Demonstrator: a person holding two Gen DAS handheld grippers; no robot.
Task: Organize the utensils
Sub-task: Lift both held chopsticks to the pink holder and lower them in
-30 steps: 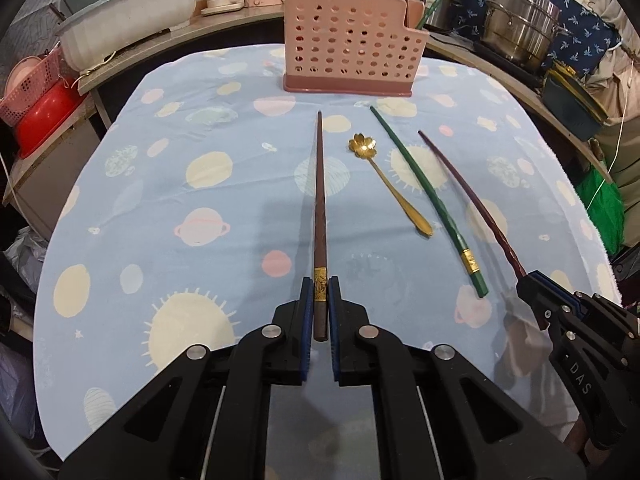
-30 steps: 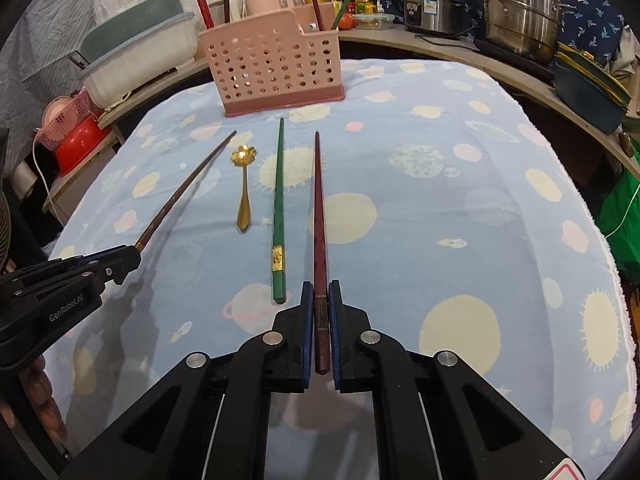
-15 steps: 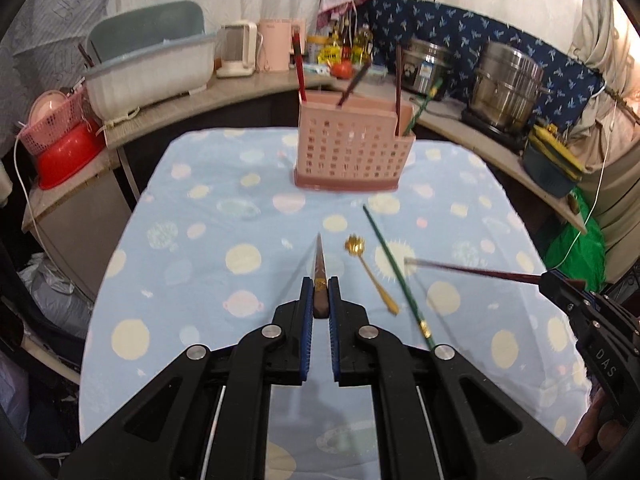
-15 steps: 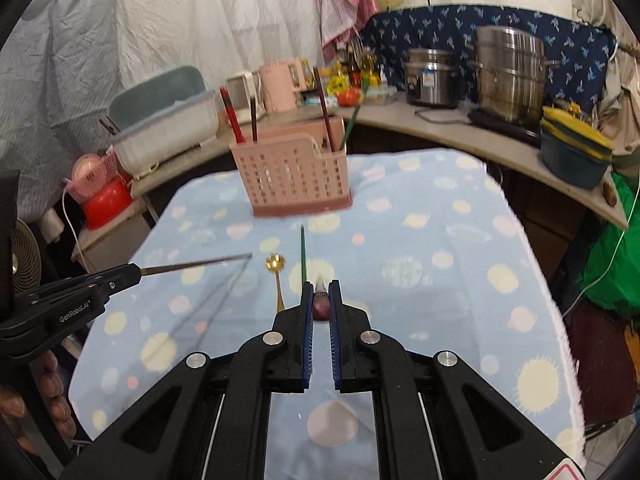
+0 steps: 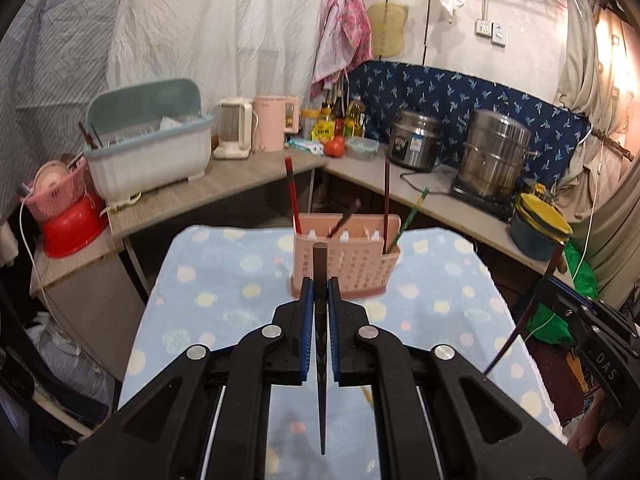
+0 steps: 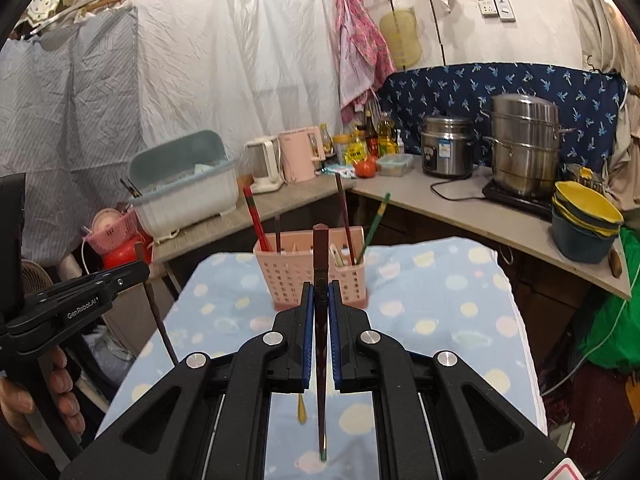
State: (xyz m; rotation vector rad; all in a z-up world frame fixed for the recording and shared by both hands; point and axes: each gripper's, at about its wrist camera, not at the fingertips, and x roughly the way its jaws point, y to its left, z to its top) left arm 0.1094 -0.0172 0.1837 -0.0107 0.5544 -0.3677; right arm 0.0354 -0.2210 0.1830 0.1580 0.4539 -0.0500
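I am clamping the left gripper (image 5: 319, 286) on a dark brown chopstick (image 5: 320, 344) | I am clamping the right gripper (image 6: 319, 290) on a reddish-brown chopstick (image 6: 321, 344) | both sticks are hanging tip-down above the blue tablecloth (image 5: 224, 280), in front of the pink utensil basket (image 5: 352, 266)

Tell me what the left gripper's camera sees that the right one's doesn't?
Only the left wrist view shows the right gripper from outside, shut on a reddish chopstick. Only the right wrist view shows the left gripper from outside, a hand holding it, and the gold spoon's handle on the tablecloth. Both show the pink utensil holder ahead and a chopstick clamped in their own jaws.
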